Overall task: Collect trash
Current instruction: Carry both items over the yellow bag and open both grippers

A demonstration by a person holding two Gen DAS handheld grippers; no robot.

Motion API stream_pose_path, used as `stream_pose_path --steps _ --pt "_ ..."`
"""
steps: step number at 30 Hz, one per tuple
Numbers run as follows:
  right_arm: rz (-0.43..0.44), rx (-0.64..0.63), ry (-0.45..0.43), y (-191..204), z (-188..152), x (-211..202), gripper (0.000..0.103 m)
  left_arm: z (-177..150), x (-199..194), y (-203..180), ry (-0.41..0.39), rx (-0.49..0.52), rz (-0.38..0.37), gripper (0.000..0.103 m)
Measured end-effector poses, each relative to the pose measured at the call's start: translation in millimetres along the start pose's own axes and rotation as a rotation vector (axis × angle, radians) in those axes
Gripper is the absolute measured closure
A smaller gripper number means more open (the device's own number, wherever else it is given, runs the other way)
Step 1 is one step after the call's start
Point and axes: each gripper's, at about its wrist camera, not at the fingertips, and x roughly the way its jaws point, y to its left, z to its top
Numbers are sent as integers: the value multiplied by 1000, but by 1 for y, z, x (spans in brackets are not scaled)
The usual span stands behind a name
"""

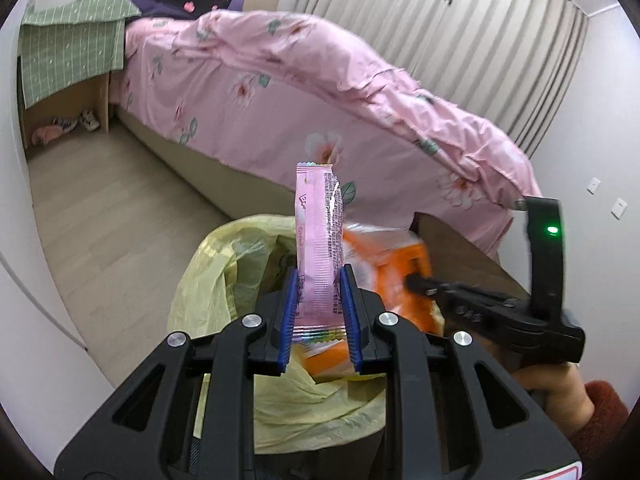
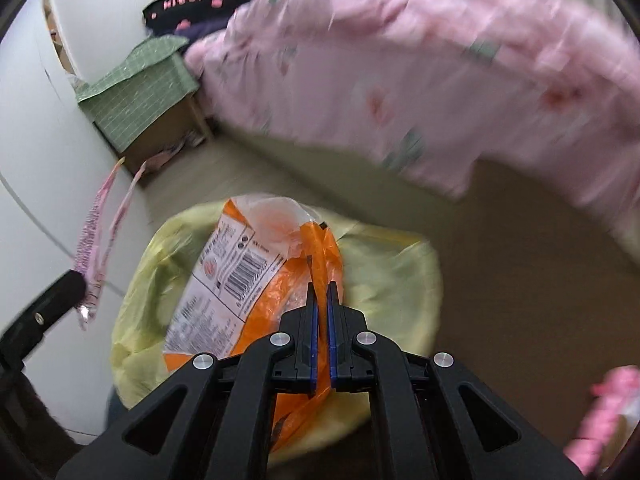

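R gripper (image 2: 321, 300) pinching crinkly orange plastic bag (image 2: 240, 280) right over yellow-lined bin (image 2: 392, 272); L gripper (image 1: 319, 300) clamps upright pink wrapper (image 1: 318, 240) at near rim

Lined bin (image 1: 224, 280) on the floor (image 1: 100, 240), near the side of the bed (image 1: 280, 120); left gripper (image 1: 320, 288) over the bin's near rim, wrapper (image 1: 318, 240) upright between its pads; right gripper (image 2: 321, 292) right of it, also above the bin, clamped on the snack bag (image 2: 240, 280) hanging over the opening; nightstand (image 1: 68, 80) at the bed's far end against the wall; curtain (image 1: 460, 40) behind the bed.
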Motion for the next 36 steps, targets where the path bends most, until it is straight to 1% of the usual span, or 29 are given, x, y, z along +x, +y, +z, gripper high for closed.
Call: stream_pose_path --steps 4,7,9,12,15,17,18,21,23,27,30,32,33,34,35,36 --pt "68 -52 84 17 2 29 98 -7 25 0 53 29 19 83" --pt "112 -71 86 19 3 32 98 -14 44 2 108 28 14 83" --pt "133 -62 79 13 3 29 98 -18 60 3 157 34 26 83" --pt "149 -74 96 4 1 28 98 -27 78 2 211 62 58 83" --pt "157 -80 123 1 3 31 98 -35 93 -2 249 125 111 83" --pt "152 -98 144 6 5 36 98 -39 97 -4 250 171 153 84" --pt "143 -116 156 9 6 40 98 -40 98 -4 251 182 163 84" --pt "122 -150 174 16 8 46 98 -40 96 -1 256 164 141 84" --pt "113 -158 156 16 9 43 98 -41 94 0 256 149 117 84" --pt "96 -147 84 10 6 26 98 -37 88 5 245 93 61 83" --pt "126 -130 64 6 4 19 97 -34 82 4 234 71 27 80" --pt "148 -111 64 4 5 18 96 -31 76 4 218 54 16 74" --pt "155 -102 66 3 4 17 95 -28 72 4 206 43 10 68" --pt "155 -99 64 3 4 15 89 -26 67 5 191 34 11 65" --pt "153 -99 56 3 3 11 75 -24 64 4 177 32 14 63" --pt "152 -100 48 3 3 8 69 -22 59 4 165 37 20 58"
